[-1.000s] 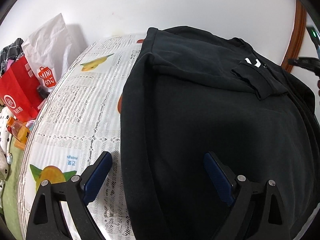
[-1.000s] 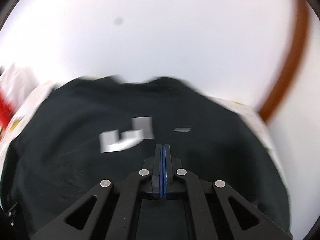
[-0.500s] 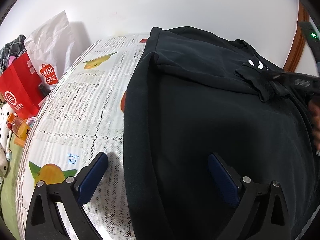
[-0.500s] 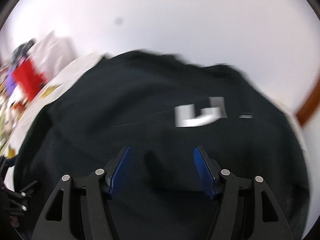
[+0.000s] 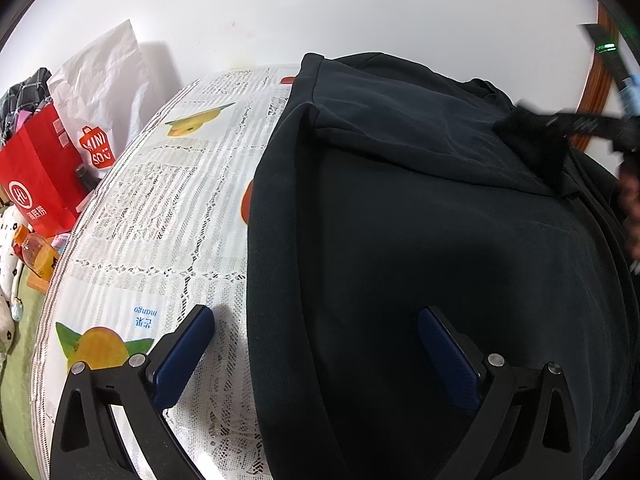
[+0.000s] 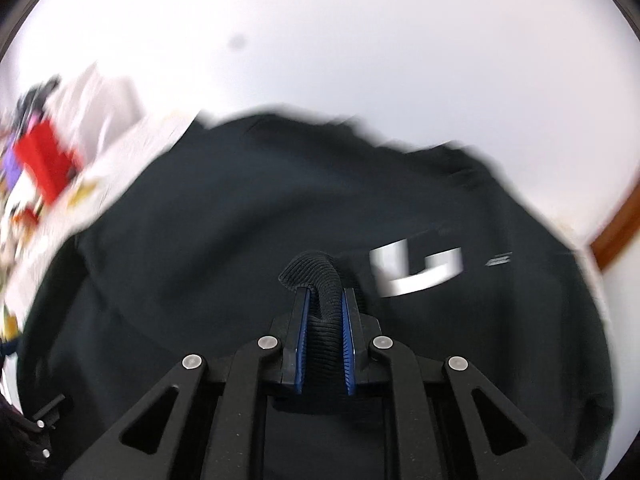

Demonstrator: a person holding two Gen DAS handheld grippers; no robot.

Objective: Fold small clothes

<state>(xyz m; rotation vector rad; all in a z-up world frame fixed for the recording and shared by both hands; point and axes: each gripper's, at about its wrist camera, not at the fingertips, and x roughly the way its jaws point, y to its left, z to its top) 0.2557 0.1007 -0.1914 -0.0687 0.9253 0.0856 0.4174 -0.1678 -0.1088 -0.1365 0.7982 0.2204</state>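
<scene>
The right gripper (image 6: 324, 300) has just closed on the ribbed cuff (image 6: 320, 280) of the black cotton sweatshirt (image 5: 420, 220). The left gripper (image 5: 312, 344) hangs wide open over its left edge. I judge the folding barely begun.

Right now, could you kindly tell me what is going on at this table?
A person with a gripper in each hand is folding a black sweatshirt spread over the lace, fruit-print tablecloth. The right gripper has just closed on the garment's ribbed cuff and holds it pinched between its blue pads. The left gripper hovers wide open over the near edge of the sweatshirt, gripping nothing.
</scene>
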